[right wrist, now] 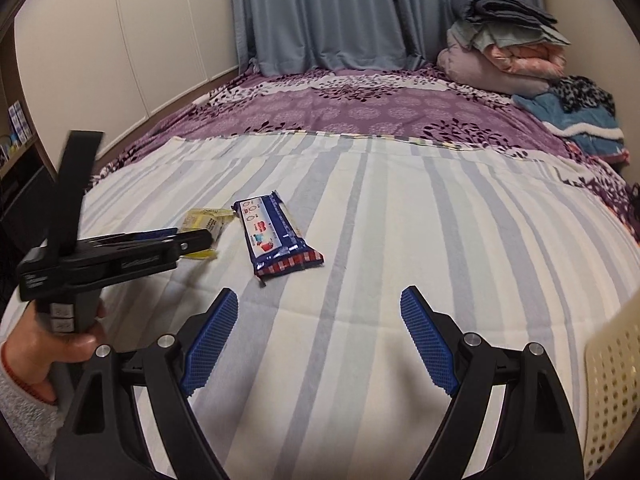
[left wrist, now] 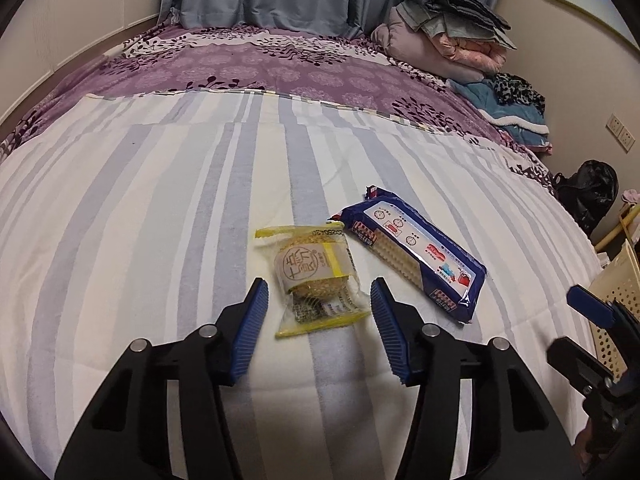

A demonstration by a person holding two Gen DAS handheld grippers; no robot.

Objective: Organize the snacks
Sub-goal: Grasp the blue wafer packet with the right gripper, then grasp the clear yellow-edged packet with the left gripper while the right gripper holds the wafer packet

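On the striped sheet (left wrist: pixel 160 208) lies a small yellow-trimmed clear packet (left wrist: pixel 312 276) with a round cake inside. Right of it is a long dark blue cracker pack (left wrist: pixel 416 256). My left gripper (left wrist: pixel 320 284) straddles the yellow packet, one blue pad on each side; the pads stand a little off the wrapper, so it is open. In the right wrist view a hand holds this left gripper (right wrist: pixel 192 240) low over the yellow packet (right wrist: pixel 204 220), beside the blue pack (right wrist: pixel 276 236). My right gripper (right wrist: pixel 320 291) is open over bare sheet, nearer than the blue pack.
A cream perforated basket (right wrist: pixel 612 380) stands at the bed's right edge, also seen as the basket (left wrist: pixel 612 300) in the left wrist view. Folded blankets (left wrist: pixel 448 28) are piled at the far right corner. A purple floral cover (left wrist: pixel 240 68) spans the far bed; curtains hang behind.
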